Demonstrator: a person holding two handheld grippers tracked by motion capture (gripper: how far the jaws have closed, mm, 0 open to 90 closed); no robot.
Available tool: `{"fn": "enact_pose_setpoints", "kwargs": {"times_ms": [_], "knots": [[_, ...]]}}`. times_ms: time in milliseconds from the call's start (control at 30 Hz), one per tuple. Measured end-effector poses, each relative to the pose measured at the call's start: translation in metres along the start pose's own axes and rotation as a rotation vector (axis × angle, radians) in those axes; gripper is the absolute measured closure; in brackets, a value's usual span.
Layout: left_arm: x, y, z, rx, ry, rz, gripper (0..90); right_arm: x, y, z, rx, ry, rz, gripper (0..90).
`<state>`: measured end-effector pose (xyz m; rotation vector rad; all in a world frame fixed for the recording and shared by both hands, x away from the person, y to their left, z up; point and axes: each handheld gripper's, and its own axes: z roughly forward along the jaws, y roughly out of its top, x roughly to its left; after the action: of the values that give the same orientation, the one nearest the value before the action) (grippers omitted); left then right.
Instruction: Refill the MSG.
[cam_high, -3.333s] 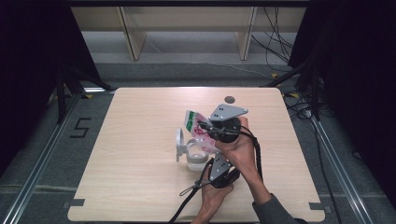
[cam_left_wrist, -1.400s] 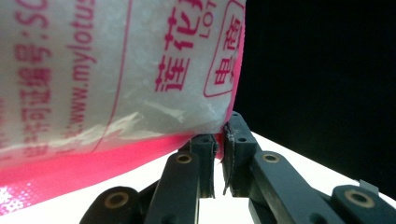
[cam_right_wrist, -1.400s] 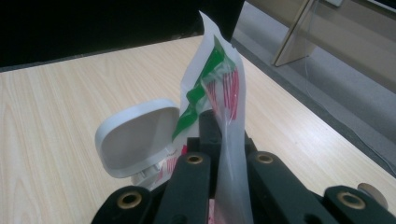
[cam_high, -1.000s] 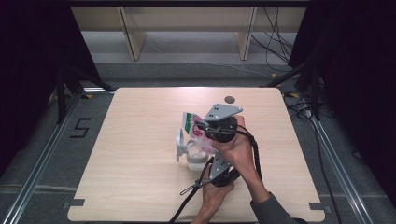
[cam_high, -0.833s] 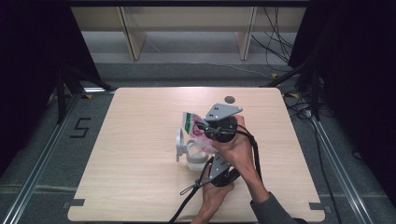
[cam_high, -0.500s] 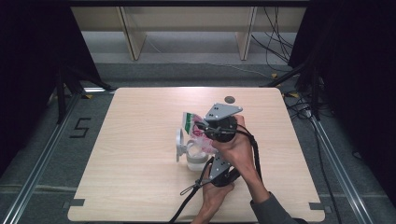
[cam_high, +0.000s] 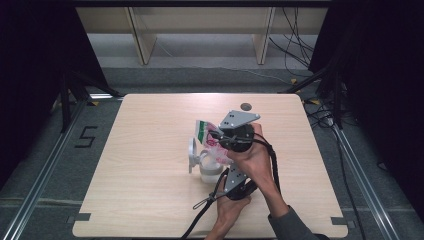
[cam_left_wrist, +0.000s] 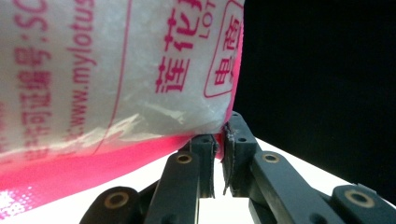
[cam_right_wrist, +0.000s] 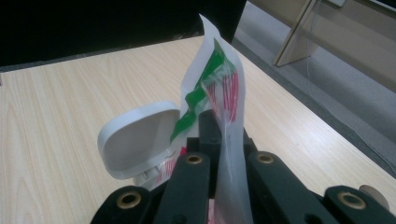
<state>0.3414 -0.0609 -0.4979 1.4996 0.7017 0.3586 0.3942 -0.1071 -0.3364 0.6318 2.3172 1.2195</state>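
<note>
Clamped tight, the right gripper (cam_right_wrist: 219, 140), black two-jaw tool with a grey three-cornered plate on top, pinching the thin upper edge of a translucent plastic packet printed in pink and green (cam_right_wrist: 215, 88); film squeezed flat between the pads and rising past them in a crumpled peak. Seen from above, same right gripper (cam_high: 220, 136) held over the middle of the table, packet (cam_high: 206, 131) sticking out to its left. Lower down and nearer the person, the left gripper (cam_left_wrist: 219, 140), jaws nearly together and nipping the bottom corner of the packet (cam_left_wrist: 116, 74), right where the pink border meets the frosted film with its red lettering. Also in the high view: left gripper (cam_high: 226, 174) under the right hand, pointing up toward the packet's underside, black cable trailing off toward the table's near edge. Directly beneath the packet, a white round plastic container (cam_high: 210, 170) standing on the table, its hinged white lid (cam_right_wrist: 137, 137) flipped open and tilted up at the left side. All of it resting on or hanging over a pale wooden tabletop (cam_high: 150, 150), with a small dark round disc (cam_high: 245, 106) lying well apart near the far edge.
</note>
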Motion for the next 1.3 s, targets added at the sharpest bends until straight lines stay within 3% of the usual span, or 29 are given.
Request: {"fn": "enact_pose_setpoints", "kwargs": {"times_ms": [333, 500, 533, 733, 800, 1167, 1300], "knots": [[-0.0002, 0.0003, 0.0003, -0.007, -0.002, -0.002, 83.6, -0.0010, 0.0007, -0.0003, -0.009, 0.002, -0.018, 89.3], [-0.0001, 0.0002, 0.0008, -0.012, -0.005, -0.001, 83.5, 0.0002, 0.0004, -0.0012, 0.003, 0.011, 0.016, 89.3], [-0.0001, 0.0003, 0.0008, -0.011, -0.005, -0.001, 83.5, -0.0006, 0.0006, -0.0010, -0.006, -0.001, 0.000, 89.3], [0.0001, 0.0007, 0.0005, -0.009, -0.001, -0.001, 83.5, -0.0001, 0.0011, -0.0015, 0.005, 0.012, 0.010, 89.3], [0.0002, 0.0009, 0.0003, -0.006, 0.000, -0.001, 83.5, -0.0015, 0.0012, -0.0005, -0.012, -0.001, -0.020, 89.3], [0.0001, 0.0007, 0.0016, -0.024, -0.004, -0.004, 83.5, -0.0011, 0.0018, -0.0004, -0.010, 0.008, -0.014, 89.3], [-0.0001, 0.0015, -0.0001, -0.008, 0.002, -0.001, 83.5, -0.0011, 0.0025, -0.0017, -0.004, 0.014, -0.011, 89.2]]}}
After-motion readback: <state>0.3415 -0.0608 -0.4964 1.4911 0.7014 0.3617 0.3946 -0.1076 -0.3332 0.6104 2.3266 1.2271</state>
